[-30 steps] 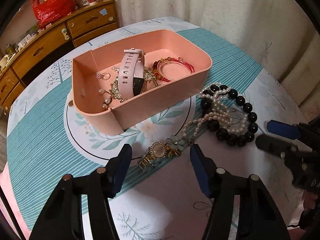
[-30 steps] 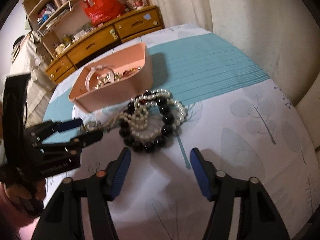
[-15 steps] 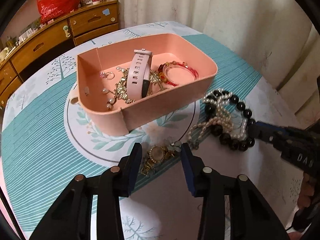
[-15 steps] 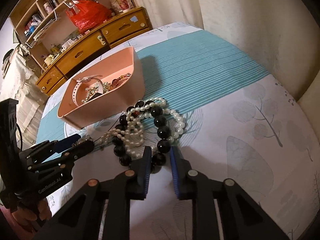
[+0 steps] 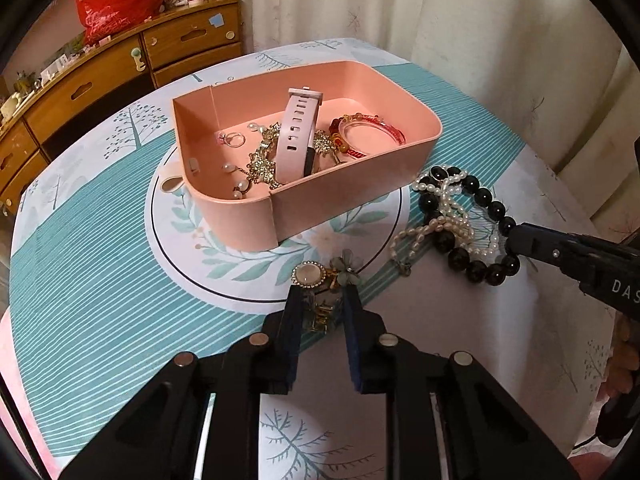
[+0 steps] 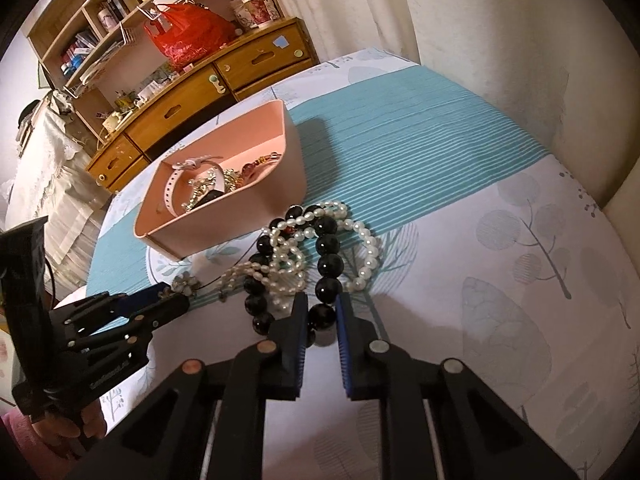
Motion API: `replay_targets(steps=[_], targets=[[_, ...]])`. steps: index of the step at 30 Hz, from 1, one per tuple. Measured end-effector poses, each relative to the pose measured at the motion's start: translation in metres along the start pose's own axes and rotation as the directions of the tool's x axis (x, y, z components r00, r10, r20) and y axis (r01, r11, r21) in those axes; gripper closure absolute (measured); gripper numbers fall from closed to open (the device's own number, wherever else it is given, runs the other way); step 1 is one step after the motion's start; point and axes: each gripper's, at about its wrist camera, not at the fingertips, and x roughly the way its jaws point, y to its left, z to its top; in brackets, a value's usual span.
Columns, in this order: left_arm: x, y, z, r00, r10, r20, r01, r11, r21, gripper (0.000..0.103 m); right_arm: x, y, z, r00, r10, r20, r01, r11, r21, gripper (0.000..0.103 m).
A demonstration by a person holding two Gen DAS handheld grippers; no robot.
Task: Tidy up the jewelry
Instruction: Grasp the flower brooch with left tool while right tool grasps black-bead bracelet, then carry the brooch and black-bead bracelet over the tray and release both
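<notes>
My left gripper (image 5: 322,312) is clamped on the gold watch (image 5: 318,294), whose band runs straight away from me between the fingers, its pale round face at the far end toward the pink box (image 5: 352,200) just ahead. My right gripper (image 6: 322,316) is pinched on one bead of the black bead bracelet (image 6: 328,266), which lies tangled with the pearl strand (image 6: 288,258) just beyond my fingertips, the tangle's long axis stretching left toward the watch.
</notes>
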Motion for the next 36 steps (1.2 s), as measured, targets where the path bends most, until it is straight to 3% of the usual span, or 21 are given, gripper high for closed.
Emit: replay_targets(steps=[9,15,19,26,27,31,33,36], targets=[[-0.011,-0.004,0.000,1.000,-0.013,0.008,0.013,1.000,0.029,0.086,-0.012,0.003,0.000,0.999,0.030,0.038,-0.030,1.000,0.000,0.090],[-0.020,-0.014,0.006,0.998,-0.045,-0.043,0.046,0.998,0.038,0.086,-0.030,0.010,0.002,0.988,0.120,0.094,-0.117,0.993,-0.029,0.090],[-0.036,-0.020,0.011,0.997,-0.076,-0.026,0.077,0.996,0.037,0.086,-0.047,0.014,0.006,0.974,0.183,0.137,-0.178,0.983,-0.044,0.090],[-0.071,-0.026,0.019,0.992,-0.096,0.076,0.093,0.995,0.042,0.086,-0.067,0.015,0.012,0.941,0.277,0.194,-0.264,0.960,-0.092,0.091],[-0.075,-0.027,0.020,0.992,-0.088,0.085,0.084,0.995,0.045,0.086,-0.069,0.014,0.012,0.935,0.294,0.201,-0.279,0.955,-0.096,0.102],[-0.086,-0.026,0.023,0.991,-0.070,0.117,0.066,0.997,0.038,0.086,-0.079,0.010,0.020,0.908,0.340,0.244,-0.325,0.940,-0.100,0.103],[-0.089,-0.025,0.025,0.990,-0.062,0.124,0.060,0.998,0.025,0.086,-0.078,0.011,0.024,0.920,0.318,0.228,-0.299,0.947,-0.115,0.103],[-0.090,-0.025,0.023,0.992,-0.044,0.119,0.043,0.999,0.013,0.086,-0.067,0.009,0.026,0.961,0.225,0.159,-0.210,0.972,-0.107,0.102]])
